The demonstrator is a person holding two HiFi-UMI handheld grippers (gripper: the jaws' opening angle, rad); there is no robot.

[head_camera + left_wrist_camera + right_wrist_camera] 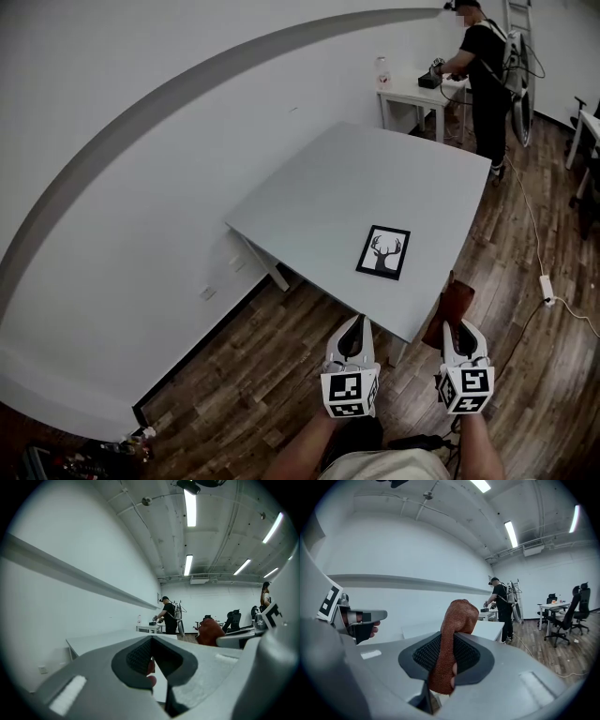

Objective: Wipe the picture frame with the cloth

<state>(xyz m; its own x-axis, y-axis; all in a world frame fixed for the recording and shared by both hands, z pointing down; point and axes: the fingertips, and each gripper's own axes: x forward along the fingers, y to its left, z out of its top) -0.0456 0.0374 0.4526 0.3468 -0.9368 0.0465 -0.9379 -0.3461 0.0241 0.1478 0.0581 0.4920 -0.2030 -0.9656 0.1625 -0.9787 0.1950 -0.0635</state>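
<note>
A black picture frame [383,252] with a deer silhouette lies flat near the front edge of the grey table [366,187]. My right gripper [457,328] is shut on a rust-brown cloth [452,639], which sticks up from between the jaws; in the head view the cloth [452,307] hangs over the table's near corner. My left gripper [354,334] is held beside it, short of the table edge, jaws closed together with nothing between them. In the left gripper view the cloth [209,632] shows to the right.
A person [484,75] stands at a small white table [417,94] at the back. A power strip [546,288] and its cable lie on the wood floor to the right. Office chairs [569,616] and desks stand further right. A white wall runs along the left.
</note>
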